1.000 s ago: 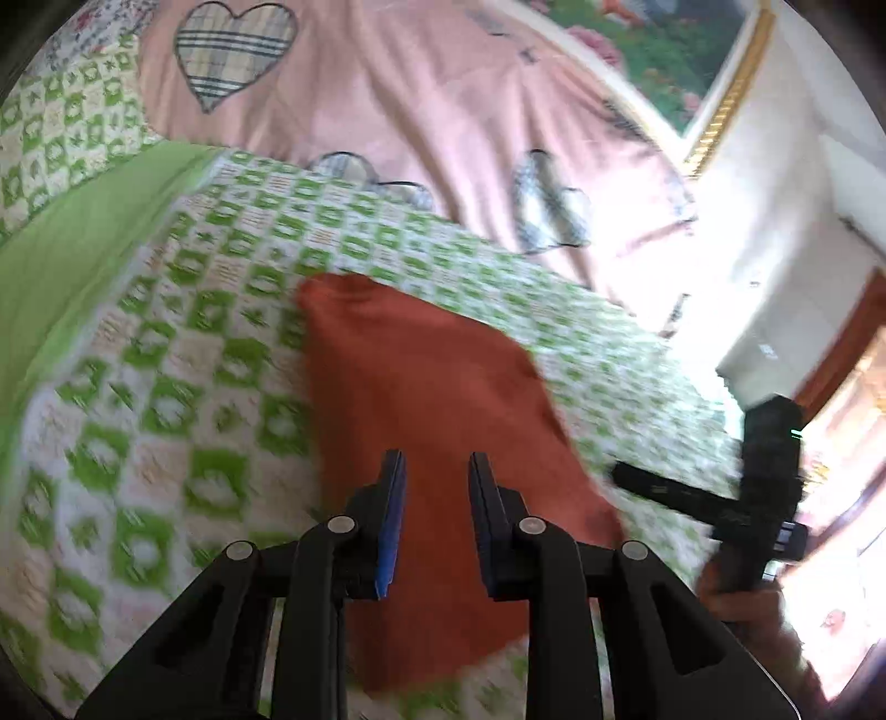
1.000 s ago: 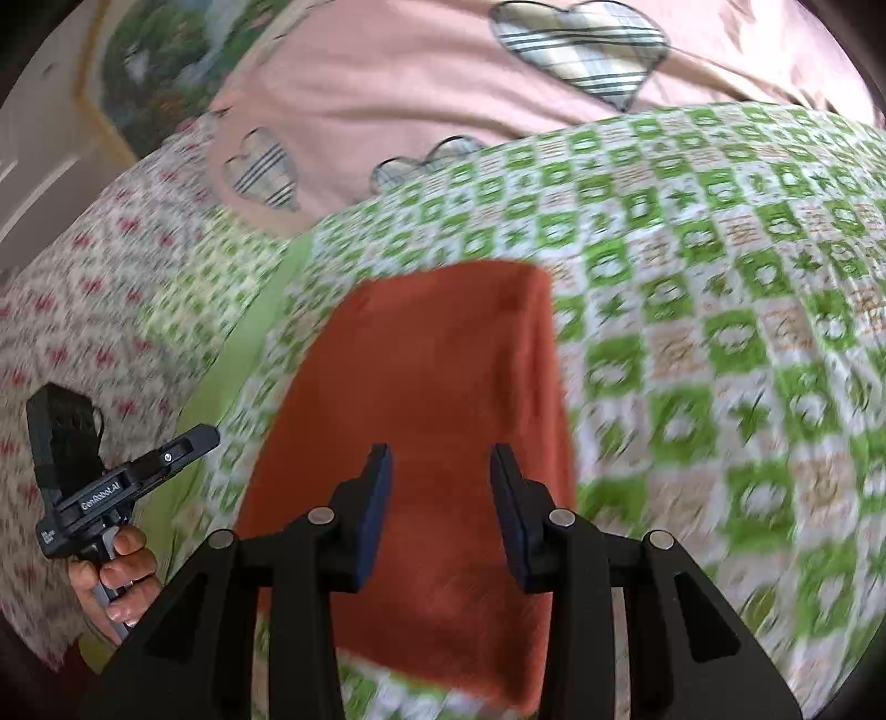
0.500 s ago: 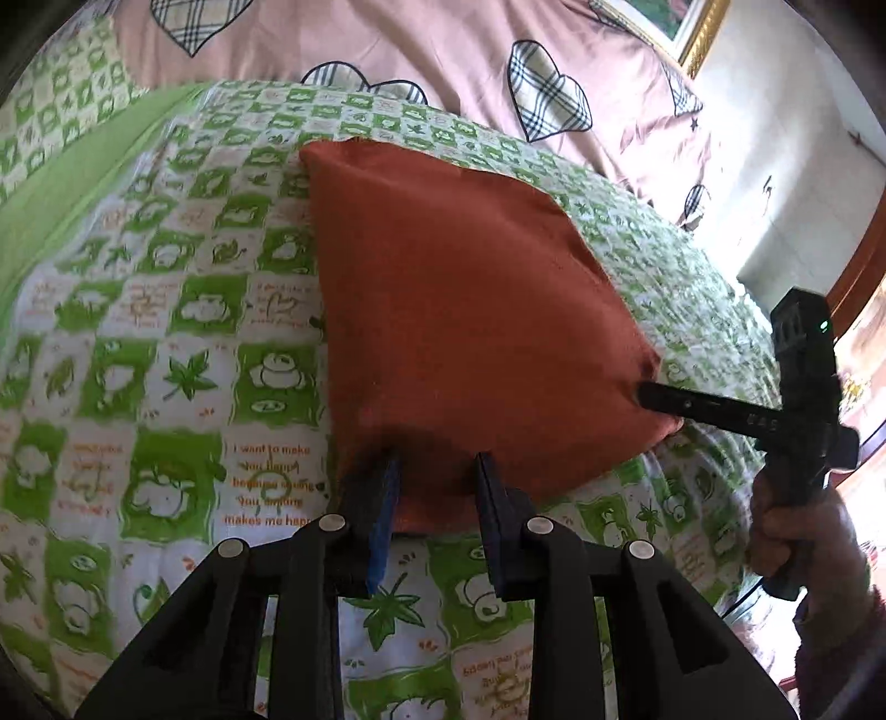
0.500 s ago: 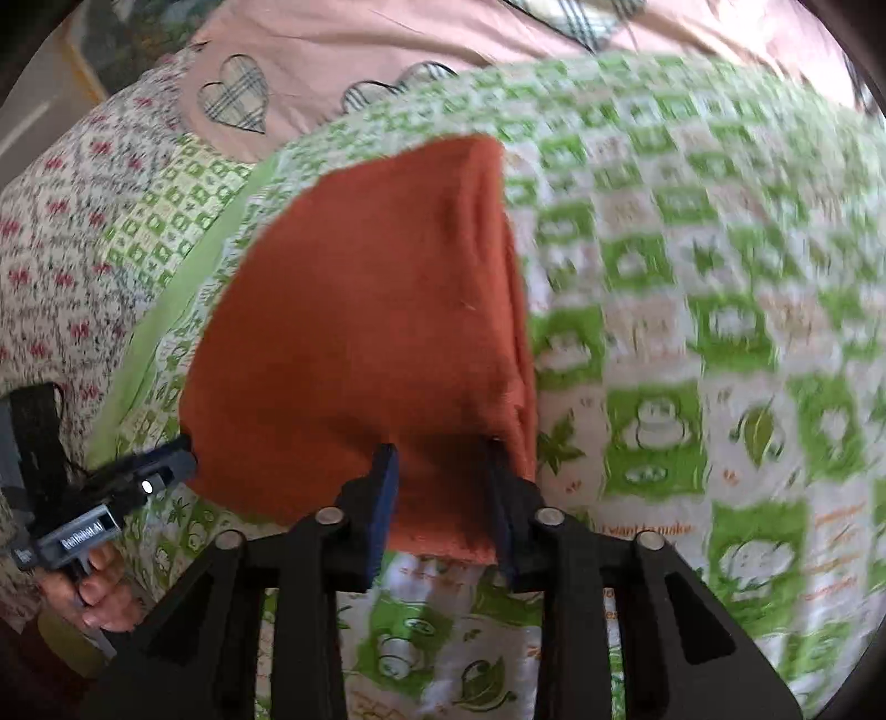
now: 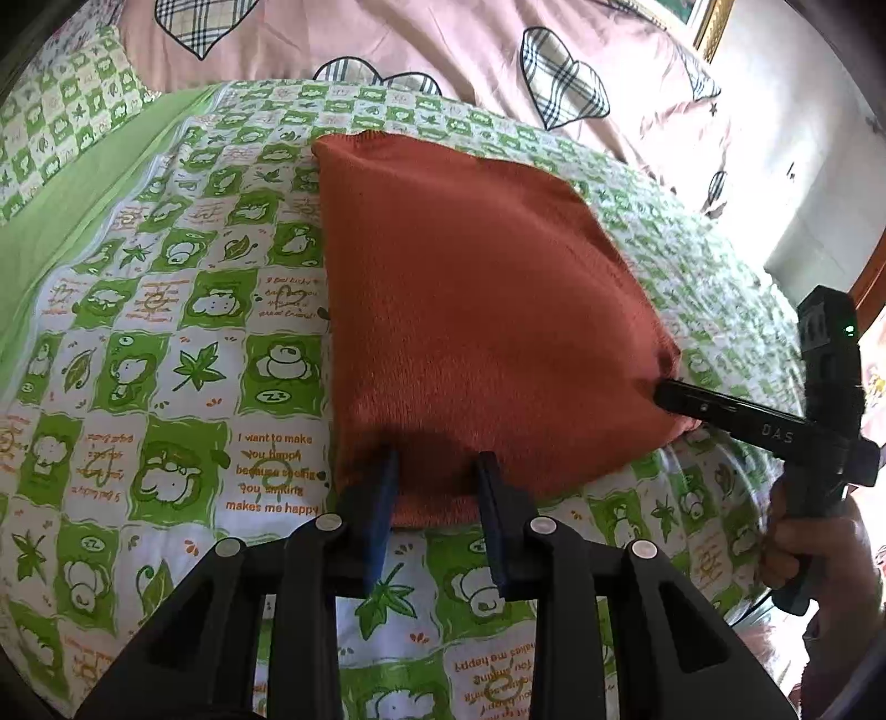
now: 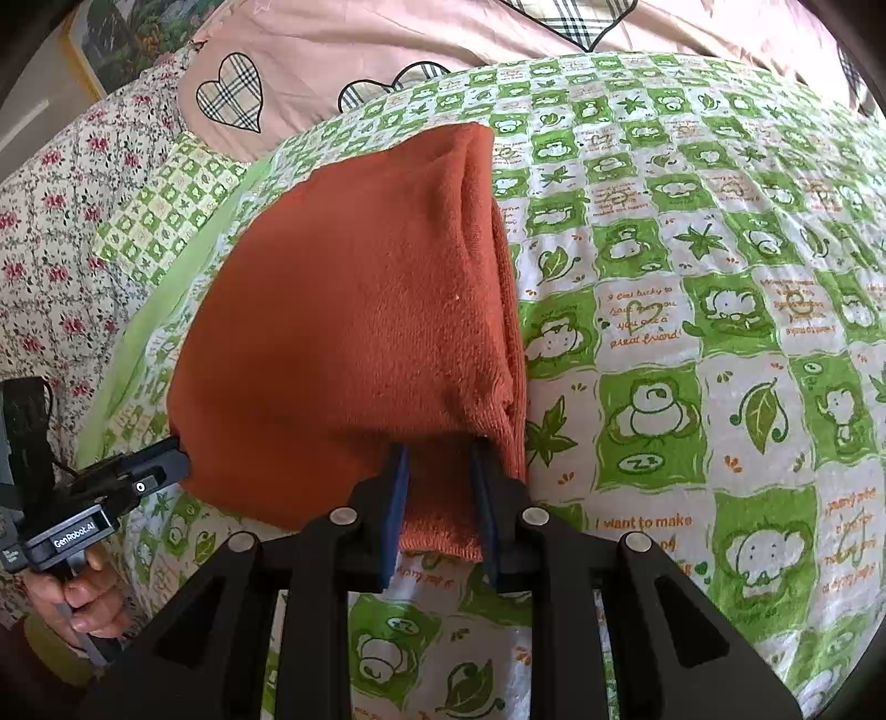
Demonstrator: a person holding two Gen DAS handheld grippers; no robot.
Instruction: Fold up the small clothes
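A folded rust-orange knit garment (image 5: 476, 299) lies on a green and white checked bedspread (image 5: 166, 365). My left gripper (image 5: 437, 471) is open, its fingers astride the garment's near left corner. My right gripper (image 6: 440, 465) is open too, its fingers astride the near right corner of the garment (image 6: 354, 310). In the left wrist view the right gripper (image 5: 664, 396) shows side-on at the garment's right corner. In the right wrist view the left gripper (image 6: 180, 459) shows at its left corner. The garment's folded layers show along its right edge.
A pink quilt with plaid hearts (image 5: 421, 50) lies at the head of the bed. A floral sheet (image 6: 50, 232) and a light green strip (image 6: 144, 327) run along the left side. A wall and a framed picture (image 6: 111, 50) stand behind.
Both grippers have come down from above the garment to its near edge. Their fingers now stand on either side of the two near corners.
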